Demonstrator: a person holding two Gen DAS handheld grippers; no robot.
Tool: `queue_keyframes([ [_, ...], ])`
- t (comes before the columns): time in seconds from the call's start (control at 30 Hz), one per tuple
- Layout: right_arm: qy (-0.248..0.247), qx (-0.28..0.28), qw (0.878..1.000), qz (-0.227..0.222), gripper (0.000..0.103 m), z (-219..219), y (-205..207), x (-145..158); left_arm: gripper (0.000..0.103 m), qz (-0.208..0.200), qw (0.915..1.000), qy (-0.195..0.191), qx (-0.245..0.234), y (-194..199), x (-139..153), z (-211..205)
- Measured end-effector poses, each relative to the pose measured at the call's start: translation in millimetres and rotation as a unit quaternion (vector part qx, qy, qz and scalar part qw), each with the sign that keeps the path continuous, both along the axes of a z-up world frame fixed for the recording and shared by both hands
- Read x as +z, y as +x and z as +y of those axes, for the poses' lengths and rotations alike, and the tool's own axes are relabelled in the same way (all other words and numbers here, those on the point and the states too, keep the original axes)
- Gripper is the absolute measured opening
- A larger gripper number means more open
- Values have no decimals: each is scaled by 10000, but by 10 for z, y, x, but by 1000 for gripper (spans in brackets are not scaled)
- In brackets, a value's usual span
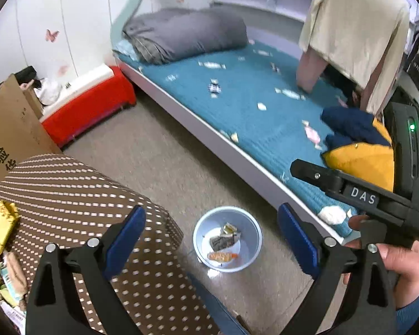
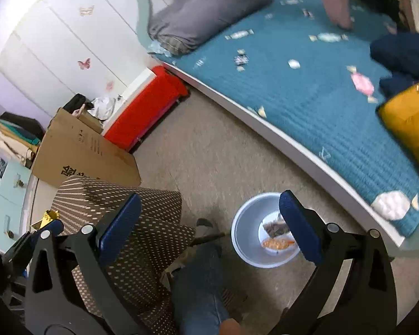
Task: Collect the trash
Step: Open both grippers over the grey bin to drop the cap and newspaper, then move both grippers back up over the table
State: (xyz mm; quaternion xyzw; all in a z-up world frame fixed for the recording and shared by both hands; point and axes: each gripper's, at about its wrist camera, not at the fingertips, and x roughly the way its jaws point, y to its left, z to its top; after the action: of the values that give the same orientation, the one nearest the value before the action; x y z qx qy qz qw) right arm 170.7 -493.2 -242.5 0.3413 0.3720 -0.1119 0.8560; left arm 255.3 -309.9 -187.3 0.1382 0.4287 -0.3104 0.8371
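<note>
A light blue bin (image 1: 227,238) stands on the carpet by the bed; it holds a few wrappers (image 1: 223,241), one of them orange. It also shows in the right wrist view (image 2: 247,231). My left gripper (image 1: 211,240) is open and empty, high above the bin. My right gripper (image 2: 209,223) is open and empty, also above the floor near the bin; its body shows at the right of the left wrist view (image 1: 360,195). A yellow wrapper (image 1: 1,227) and other scraps lie on the dotted brown stool (image 1: 78,195).
A bed with a teal quilt (image 1: 237,103) carries a grey folded duvet (image 1: 181,36), a yellow cushion (image 1: 363,162) and dark blue cloth. A red storage box (image 1: 89,106) and a cardboard box (image 1: 11,128) stand at the left. A person (image 1: 357,28) kneels on the bed.
</note>
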Motion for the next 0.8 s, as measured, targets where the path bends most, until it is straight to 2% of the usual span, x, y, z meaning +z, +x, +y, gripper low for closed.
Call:
queue_keyframes([
  [0.23,-488,194,9976,-444,97,380,-18,613,94,-420,9974,-505,294,-120,464,468],
  [0.43,-788,552,9918,-839,97,776,18,1051,94,-802,9925,-722,566,-201,739,905],
  [0.57,-949,816,9866,-1042,97,1063,60,1268,94,-942,9882,-872,835,-223,861,1229],
  [0.8,-1130,1421,9762,-1189,97,1582,164,1452,94,-1129,9802,-978,1301,-250,966,1829],
])
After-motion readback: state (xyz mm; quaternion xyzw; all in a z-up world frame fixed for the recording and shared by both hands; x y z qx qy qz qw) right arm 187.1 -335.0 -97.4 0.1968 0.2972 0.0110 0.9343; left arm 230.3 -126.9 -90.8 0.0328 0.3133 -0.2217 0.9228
